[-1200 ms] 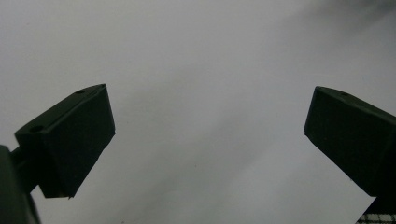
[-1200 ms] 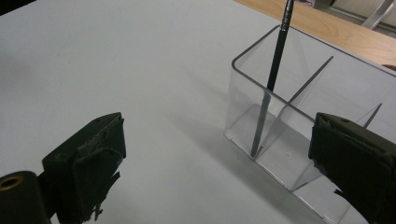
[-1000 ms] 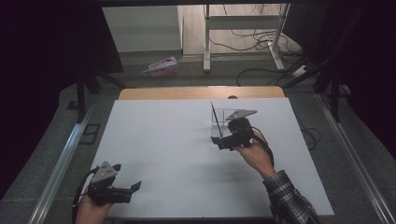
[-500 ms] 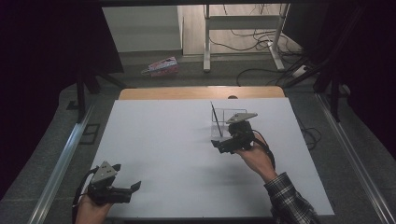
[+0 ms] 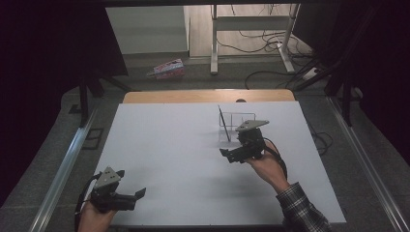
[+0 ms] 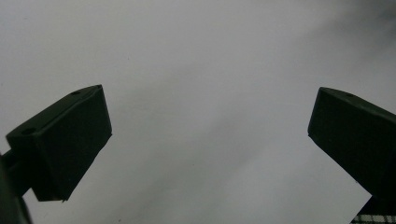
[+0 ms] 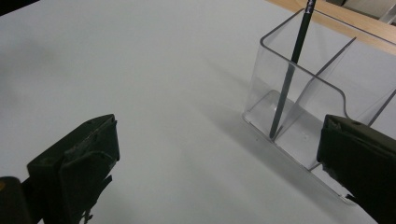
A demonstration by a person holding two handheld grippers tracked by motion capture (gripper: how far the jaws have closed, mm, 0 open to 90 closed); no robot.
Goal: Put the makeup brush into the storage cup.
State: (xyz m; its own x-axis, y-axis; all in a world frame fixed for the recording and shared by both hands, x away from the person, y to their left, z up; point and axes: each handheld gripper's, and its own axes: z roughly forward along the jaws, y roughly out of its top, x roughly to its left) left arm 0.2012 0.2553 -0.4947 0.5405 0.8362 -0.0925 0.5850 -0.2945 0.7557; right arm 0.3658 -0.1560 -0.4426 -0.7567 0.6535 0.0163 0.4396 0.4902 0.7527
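Note:
A clear acrylic holder (image 5: 238,121) with divided compartments stands on the white table (image 5: 183,154) at the back right. A dark pencil (image 5: 224,123) leans upright in its left compartment. In the right gripper view the holder (image 7: 322,98) sits just ahead and to the right, with the pencil (image 7: 292,70) inside. My right gripper (image 5: 228,155) hovers open just in front of the holder, nothing between its jaws (image 7: 215,163). At the front left corner my left gripper (image 5: 139,195) rests open over bare table (image 6: 210,140).
A wooden strip (image 5: 208,95) edges the table's far side. Metal rails (image 5: 65,164) run along both sides. On the floor beyond lie a pink box (image 5: 168,68), cables (image 5: 261,43) and a stand's legs (image 5: 212,43).
My right gripper has drifted slightly back toward the person, away from the holder. The left gripper has stayed put.

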